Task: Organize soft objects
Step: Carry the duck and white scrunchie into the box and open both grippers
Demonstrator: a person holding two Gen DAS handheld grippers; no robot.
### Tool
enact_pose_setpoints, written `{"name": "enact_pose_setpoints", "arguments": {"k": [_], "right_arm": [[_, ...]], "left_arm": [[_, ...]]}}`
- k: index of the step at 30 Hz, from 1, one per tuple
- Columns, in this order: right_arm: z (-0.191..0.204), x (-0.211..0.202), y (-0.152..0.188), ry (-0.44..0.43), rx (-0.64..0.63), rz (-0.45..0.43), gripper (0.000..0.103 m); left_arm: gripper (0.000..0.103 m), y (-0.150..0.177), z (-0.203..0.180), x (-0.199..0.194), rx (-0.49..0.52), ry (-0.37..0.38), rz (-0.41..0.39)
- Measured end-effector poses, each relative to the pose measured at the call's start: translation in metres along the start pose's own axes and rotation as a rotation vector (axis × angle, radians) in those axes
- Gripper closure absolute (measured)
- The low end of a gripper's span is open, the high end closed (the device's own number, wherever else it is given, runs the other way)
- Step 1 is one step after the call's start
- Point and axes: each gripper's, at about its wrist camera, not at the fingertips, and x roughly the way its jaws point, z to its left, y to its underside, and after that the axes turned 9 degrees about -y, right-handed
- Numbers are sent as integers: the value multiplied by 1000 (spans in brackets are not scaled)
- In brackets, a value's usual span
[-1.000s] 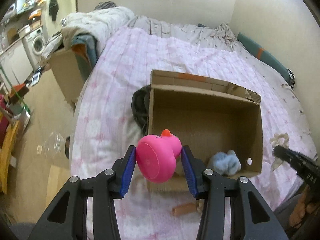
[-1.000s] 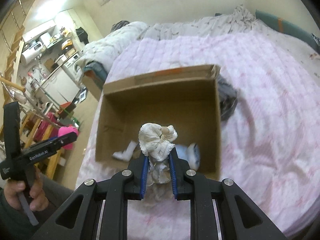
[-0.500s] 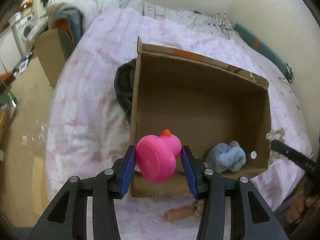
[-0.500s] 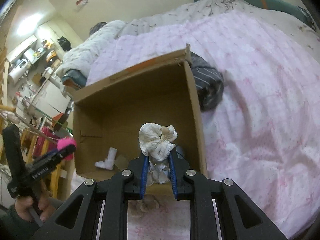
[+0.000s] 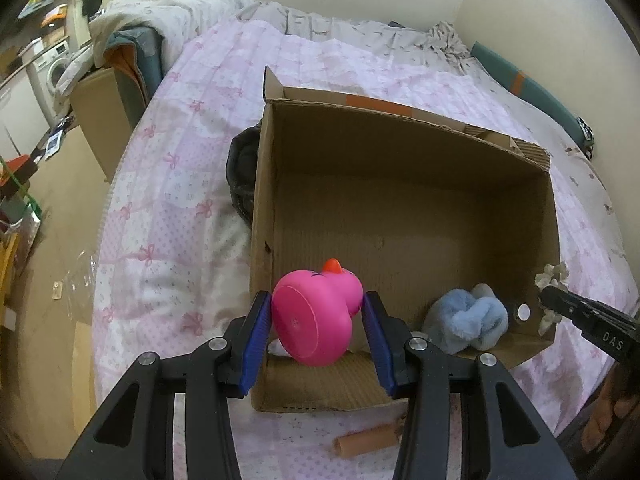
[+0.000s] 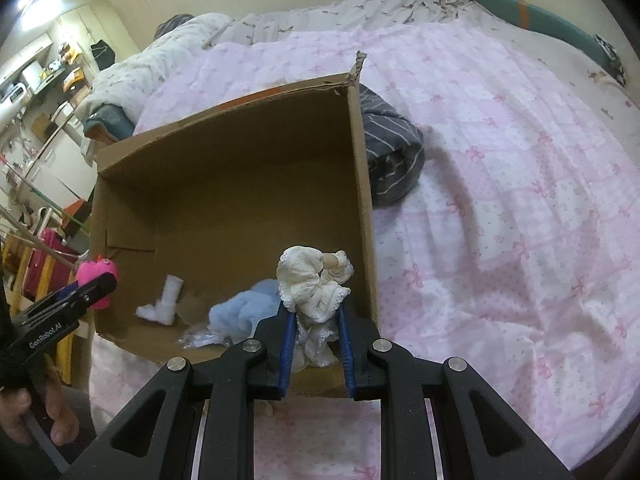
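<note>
Two loads hang over the near edge of a cardboard box (image 5: 400,184) on a pink quilt (image 5: 168,184). The left gripper (image 5: 318,316) clamps a pink rubber duck (image 5: 316,312) between its blue pads, above the box's left near corner. To its right, on the box floor, lie a small white sock (image 6: 162,300) and a blue plush bundle (image 5: 468,320), apparently already put away. Farther right, the right gripper (image 6: 316,322), jaws narrow, pinches a frilly white cloth doll (image 6: 316,280) over the right near corner. Neither load is released yet. A brown tube (image 5: 368,442) lies outside on the quilt, below the left gripper; a striped dark garment (image 6: 392,160) sits beyond the box wall.
</note>
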Motion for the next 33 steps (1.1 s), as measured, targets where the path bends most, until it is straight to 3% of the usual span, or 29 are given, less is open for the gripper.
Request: {"name": "enact_pose_setpoints", "arguments": {"k": [17, 22, 27, 28, 29, 31, 33], "right_arm": [[-4, 0, -3, -40, 29, -16, 82], [-5, 0, -4, -57, 39, -19, 81], [-3, -4, -4, -78, 36, -37, 70], [-2, -5, -5, -78, 34, -43, 59], [-1, -6, -5, -80, 30, -52, 38], [1, -10, -6, -103, 24, -75, 28], [5, -13, -6, -86, 10, -88, 28]], "left_arm": [[60, -1, 0, -2, -21, 6, -3], [49, -1, -2, -4, -13, 13, -4], [43, 0, -8, -4, 19, -2, 12], [42, 0, -10, -5, 28, -2, 11], [41, 0, -11, -5, 33, -6, 6], [39, 1, -11, -7, 36, -10, -5], [39, 1, -11, -8, 34, -10, -10]]}}
